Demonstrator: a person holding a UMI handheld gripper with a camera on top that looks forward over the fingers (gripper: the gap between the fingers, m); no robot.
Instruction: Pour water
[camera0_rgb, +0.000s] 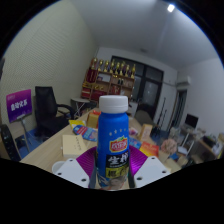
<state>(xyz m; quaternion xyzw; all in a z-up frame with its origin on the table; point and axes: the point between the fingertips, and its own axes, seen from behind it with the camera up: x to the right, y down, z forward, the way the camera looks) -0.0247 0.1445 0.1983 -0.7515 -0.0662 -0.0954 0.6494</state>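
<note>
Bottle (114, 140), blue plastic with a white cap, stands upright clamped between the fingers (76, 170) above the counter (50, 150); rigid, smooth, likely slippery, best held mid-body.

Two pale grey jaws — each with a magenta pad (88, 160) inside.

Bottle (114, 140) base hidden between fingers (72, 171)

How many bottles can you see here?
1. A blue bottle with a white cap stands upright between the gripper's fingers, in front of the cluttered table. Others may hide among the clutter behind.
</note>
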